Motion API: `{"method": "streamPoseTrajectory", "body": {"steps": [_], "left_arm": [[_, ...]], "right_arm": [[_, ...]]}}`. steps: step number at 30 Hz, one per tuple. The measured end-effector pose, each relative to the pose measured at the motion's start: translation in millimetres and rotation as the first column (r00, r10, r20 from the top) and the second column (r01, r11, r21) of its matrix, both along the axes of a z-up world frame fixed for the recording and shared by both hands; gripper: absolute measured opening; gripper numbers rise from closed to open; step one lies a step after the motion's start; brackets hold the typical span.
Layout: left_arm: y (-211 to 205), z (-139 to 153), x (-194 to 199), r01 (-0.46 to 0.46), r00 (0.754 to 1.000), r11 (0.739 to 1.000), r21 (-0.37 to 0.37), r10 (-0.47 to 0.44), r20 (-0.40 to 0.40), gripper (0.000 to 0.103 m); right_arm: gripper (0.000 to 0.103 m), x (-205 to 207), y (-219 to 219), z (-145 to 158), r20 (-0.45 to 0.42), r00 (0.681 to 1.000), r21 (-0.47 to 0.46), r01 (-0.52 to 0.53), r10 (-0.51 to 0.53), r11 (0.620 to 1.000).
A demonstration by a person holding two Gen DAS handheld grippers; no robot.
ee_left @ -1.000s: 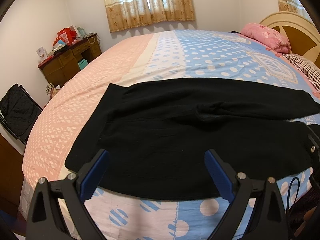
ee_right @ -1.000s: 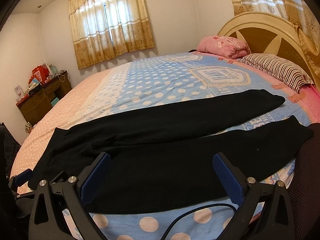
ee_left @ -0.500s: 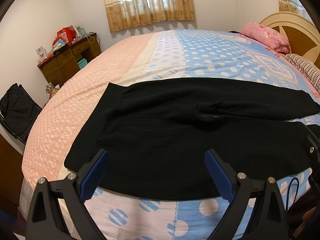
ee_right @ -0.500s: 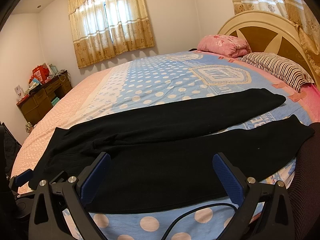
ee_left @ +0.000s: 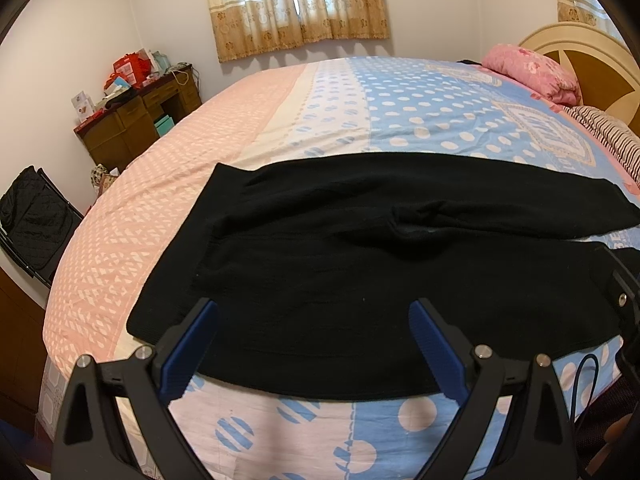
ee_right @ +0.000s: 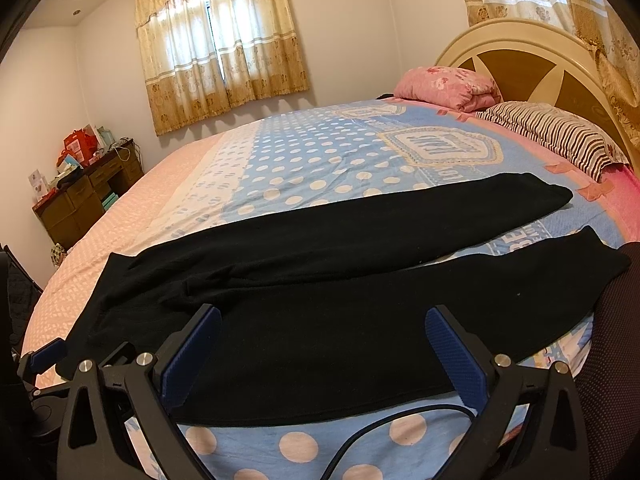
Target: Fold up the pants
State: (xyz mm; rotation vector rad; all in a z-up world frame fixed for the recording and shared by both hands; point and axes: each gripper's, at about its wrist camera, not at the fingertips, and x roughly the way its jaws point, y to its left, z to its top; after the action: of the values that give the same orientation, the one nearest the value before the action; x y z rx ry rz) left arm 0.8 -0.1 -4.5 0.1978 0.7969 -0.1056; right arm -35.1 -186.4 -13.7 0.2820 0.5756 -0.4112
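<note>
We hover both grippers, left gripper and right gripper, jaws spread and empty, over the black pants lying flat on the bed. We should pinch the near leg's edge at two matching spots and carry it evenly onto the far leg

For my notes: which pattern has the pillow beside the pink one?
Dark and white stripes; the striped pillow shows best in the right wrist view.

Through the left wrist camera I saw my left gripper with its blue-padded jaws spread wide, holding nothing, poised over the near edge of the black pants. They lay flat across the pink and blue dotted bedspread, waistband toward the left.
</note>
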Motion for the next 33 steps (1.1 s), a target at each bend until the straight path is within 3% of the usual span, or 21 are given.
{"method": "streamPoseTrajectory", "body": {"steps": [15,18,21,28,30,33], "left_arm": [[6.0,-8.8,7.6,0.021,1.000,1.000,0.007,-0.021,-0.023,0.099],[16.7,-9.8,16.2,0.008,1.000,1.000,0.026,-0.008,-0.030,0.099],[41.2,-4.7,34.6,-0.010,0.999,1.000,0.000,0.010,-0.045,0.099],[79.3,22.1,104.6,-0.031,0.999,0.999,-0.017,0.031,-0.015,0.100],[80.4,24.5,127.7,-0.066,0.997,0.998,-0.011,0.066,-0.042,0.099],[72.9,23.5,141.3,-0.056,0.996,0.994,-0.089,0.049,-0.078,0.099]], "right_arm": [[0.102,6.5,-7.5,-5.8,-0.019,1.000,0.014,-0.006,0.007,1.000],[0.102,11.4,-14.3,-8.9,-0.033,0.999,0.018,-0.007,0.007,1.000],[0.102,18.6,-23.4,-11.5,-0.045,0.999,0.021,-0.025,0.026,0.999],[0.102,76.6,-50.8,-3.2,-0.140,0.968,0.042,-0.205,0.209,0.978],[0.102,101.0,-57.9,1.5,-0.148,0.953,0.038,-0.262,0.265,0.964],[0.102,142.9,-71.4,3.0,-0.171,0.937,0.002,-0.308,0.304,0.951]]}}
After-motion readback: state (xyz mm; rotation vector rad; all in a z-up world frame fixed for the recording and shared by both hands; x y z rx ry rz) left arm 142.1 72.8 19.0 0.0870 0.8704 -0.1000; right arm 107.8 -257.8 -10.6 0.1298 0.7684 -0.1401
